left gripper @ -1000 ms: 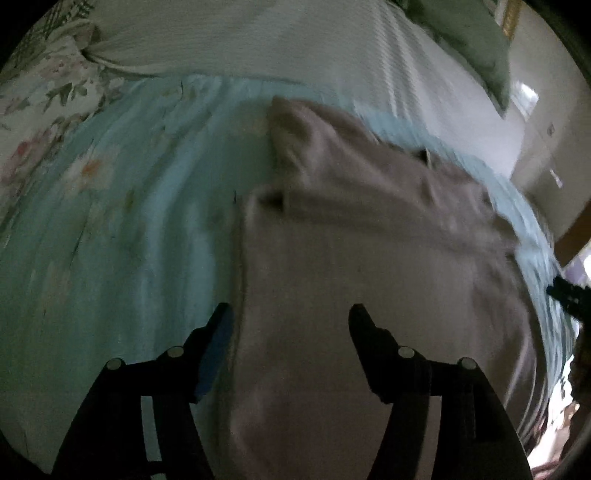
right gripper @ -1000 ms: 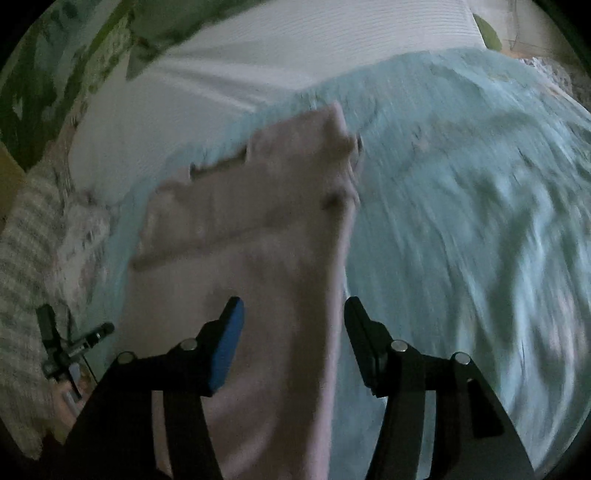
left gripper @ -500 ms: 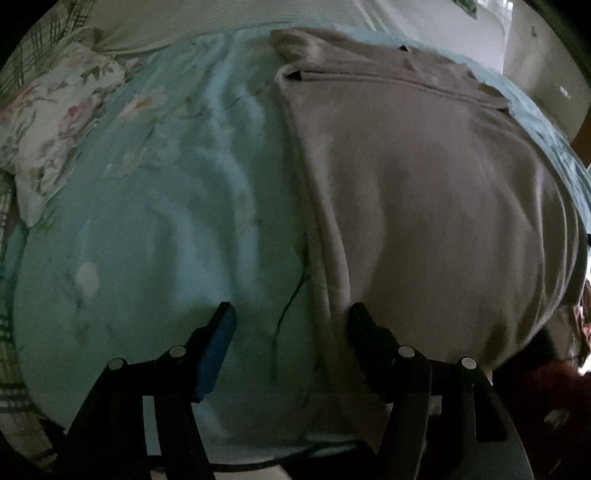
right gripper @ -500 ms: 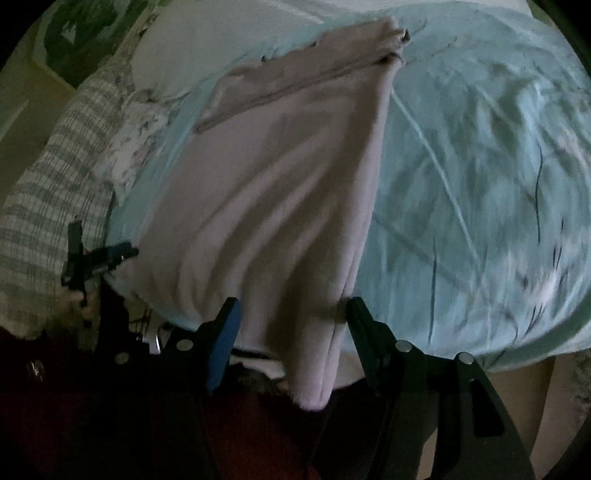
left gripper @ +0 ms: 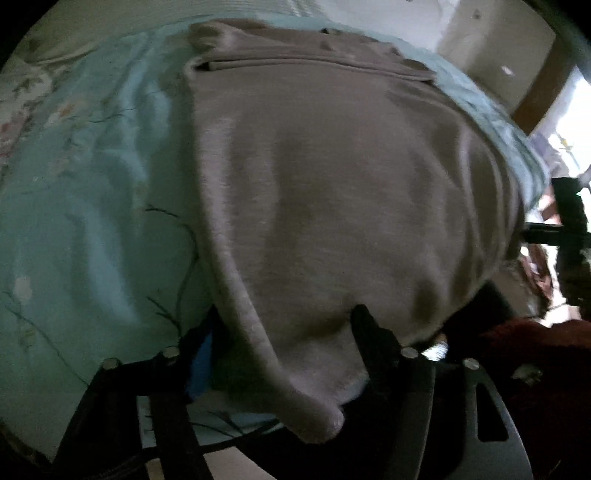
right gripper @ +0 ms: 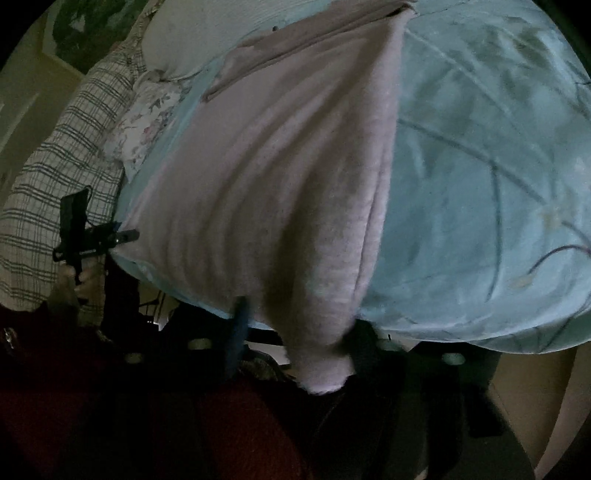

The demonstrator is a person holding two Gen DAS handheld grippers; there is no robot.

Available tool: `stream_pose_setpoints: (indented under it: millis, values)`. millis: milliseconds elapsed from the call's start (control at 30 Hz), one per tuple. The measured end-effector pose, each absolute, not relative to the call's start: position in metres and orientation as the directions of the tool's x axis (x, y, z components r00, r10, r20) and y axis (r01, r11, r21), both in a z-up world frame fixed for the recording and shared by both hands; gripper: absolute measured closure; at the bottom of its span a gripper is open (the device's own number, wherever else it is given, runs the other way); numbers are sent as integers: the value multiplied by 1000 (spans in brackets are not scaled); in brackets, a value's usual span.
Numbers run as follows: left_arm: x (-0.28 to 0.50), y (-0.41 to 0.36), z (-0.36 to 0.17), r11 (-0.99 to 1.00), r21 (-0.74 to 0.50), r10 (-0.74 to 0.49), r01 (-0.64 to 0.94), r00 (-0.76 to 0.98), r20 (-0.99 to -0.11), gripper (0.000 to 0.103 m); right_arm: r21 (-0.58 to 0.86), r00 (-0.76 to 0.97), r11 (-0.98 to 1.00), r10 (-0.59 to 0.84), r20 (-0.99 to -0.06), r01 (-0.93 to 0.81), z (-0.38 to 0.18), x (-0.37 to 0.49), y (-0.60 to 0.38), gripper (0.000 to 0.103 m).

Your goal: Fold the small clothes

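A mauve-grey garment (left gripper: 332,184) lies spread flat on the pale blue floral bedcover (left gripper: 92,221), and its near hem hangs over the bed's front edge. My left gripper (left gripper: 284,347) straddles the hem's left corner. Its jaws are closing with the cloth loose between them. In the right wrist view the same garment (right gripper: 277,166) runs away from me. My right gripper (right gripper: 295,332) is closing around the hem's right corner. The dark finger touches the cloth, while the blue pad (right gripper: 238,328) stands just beside it. The left gripper (right gripper: 122,236) shows at the far hem corner.
A plaid blanket (right gripper: 48,177), a floral pillow (right gripper: 147,118) and a white striped pillow (right gripper: 207,33) lie beyond the garment. The bedcover (right gripper: 480,184) stretches bare to the right. A person's dark red clothing (right gripper: 110,406) fills the space below the bed's edge.
Both grippers drew back from over the garment to the bed's near edge and dropped lower. The hanging hem corners now sit between their jaws.
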State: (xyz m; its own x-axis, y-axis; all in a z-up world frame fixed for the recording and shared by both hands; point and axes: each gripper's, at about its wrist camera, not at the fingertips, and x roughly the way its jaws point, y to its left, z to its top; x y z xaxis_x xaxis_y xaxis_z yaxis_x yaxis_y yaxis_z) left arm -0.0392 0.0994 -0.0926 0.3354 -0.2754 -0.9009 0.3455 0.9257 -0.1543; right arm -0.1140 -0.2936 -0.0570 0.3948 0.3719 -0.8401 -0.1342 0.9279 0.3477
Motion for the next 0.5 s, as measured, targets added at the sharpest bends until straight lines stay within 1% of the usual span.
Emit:
stream_pose_setpoints:
  millis: [33,100,133,167,200,267,333,500]
  values:
    - [-41,101,-92,923,-160,-282,350,332,-900,52,354,403,926,376,-834,-132,-56,-115,-295,86]
    - [-42,107,-92,921,-169,-291,351,331,-898,73,379,425,915,400,-812,-136,-49,-119,-299,92]
    - [-42,113,-92,920,-185,-303,345,328,-895,78,398,435,907,417,-798,-140,-45,-119,-300,93]
    - [-43,117,-93,919,-201,-315,338,327,-891,90,415,448,898,434,-781,-146,-38,-121,-300,94]
    - [-46,124,-91,917,-233,-340,325,326,-882,94,433,465,887,454,-760,-158,-30,-123,-300,94]
    - [-45,132,-87,914,-268,-367,305,339,-866,97,460,497,870,483,-721,-178,-14,-124,-300,94]
    - [-46,139,-79,903,-314,-409,293,360,-839,97,495,544,845,518,-660,-203,6,-123,-301,94]
    - [-44,139,-43,857,-418,-514,300,450,-730,98,534,642,813,541,-544,-232,46,-106,-304,94]
